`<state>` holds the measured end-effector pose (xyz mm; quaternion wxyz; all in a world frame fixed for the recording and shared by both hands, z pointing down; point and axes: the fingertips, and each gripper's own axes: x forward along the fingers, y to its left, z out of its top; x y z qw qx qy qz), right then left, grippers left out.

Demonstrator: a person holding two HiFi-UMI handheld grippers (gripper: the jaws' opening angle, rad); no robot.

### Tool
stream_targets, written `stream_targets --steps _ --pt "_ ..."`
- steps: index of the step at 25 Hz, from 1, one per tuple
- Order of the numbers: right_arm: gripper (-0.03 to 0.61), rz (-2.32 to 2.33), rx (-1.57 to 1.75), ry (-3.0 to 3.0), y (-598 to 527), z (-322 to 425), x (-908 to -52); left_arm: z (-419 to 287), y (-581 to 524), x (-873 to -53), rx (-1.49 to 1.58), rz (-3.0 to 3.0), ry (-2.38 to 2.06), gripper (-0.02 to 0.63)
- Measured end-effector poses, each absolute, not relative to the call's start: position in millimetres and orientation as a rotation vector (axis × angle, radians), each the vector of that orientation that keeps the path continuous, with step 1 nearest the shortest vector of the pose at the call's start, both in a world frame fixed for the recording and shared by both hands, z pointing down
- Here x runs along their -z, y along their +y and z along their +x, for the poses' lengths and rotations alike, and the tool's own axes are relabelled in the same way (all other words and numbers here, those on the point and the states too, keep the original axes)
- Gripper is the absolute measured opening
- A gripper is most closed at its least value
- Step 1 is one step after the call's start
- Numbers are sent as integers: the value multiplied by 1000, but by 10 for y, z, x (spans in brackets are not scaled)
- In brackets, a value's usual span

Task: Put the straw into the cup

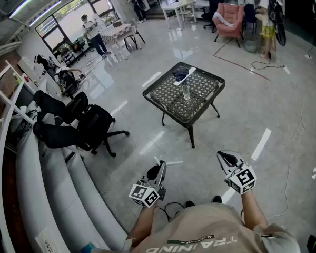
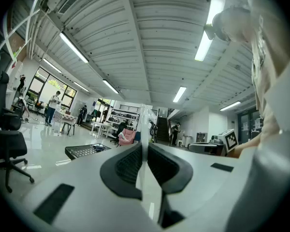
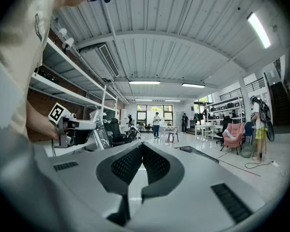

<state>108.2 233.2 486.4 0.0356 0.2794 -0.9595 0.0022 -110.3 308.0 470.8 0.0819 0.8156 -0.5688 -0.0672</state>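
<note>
A clear cup (image 1: pixel 186 92) stands upright near the middle of a black mesh table (image 1: pixel 203 83), a few steps ahead of me. Both grippers hang low in front of my body, far from the table. My left gripper (image 1: pixel 160 165) is shut on a straw in a clear wrapper (image 2: pixel 144 122), which sticks up from between the pads; the right gripper view also shows the straw (image 3: pixel 100 135) in that gripper (image 3: pixel 75 126). My right gripper (image 1: pixel 223 155) is shut with nothing between its pads (image 3: pixel 141 145). The table (image 2: pixel 87 150) lies low at the left of the left gripper view.
A blue-and-white item (image 1: pixel 181 76) lies at the table's far side. Black office chairs (image 1: pixel 89 125) stand to the left beside grey curved steps (image 1: pixel 58 188). A cable (image 1: pixel 292 152) trails over the glossy floor at right. People and a pink armchair (image 1: pixel 229 17) are far off.
</note>
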Motion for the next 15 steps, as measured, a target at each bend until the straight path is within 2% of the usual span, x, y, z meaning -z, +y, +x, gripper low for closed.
stream_targets --steps 15 --pt "18 885 47 -2941 2149 871 -4746 -1285 2730 -4703 188 2524 -1637 46"
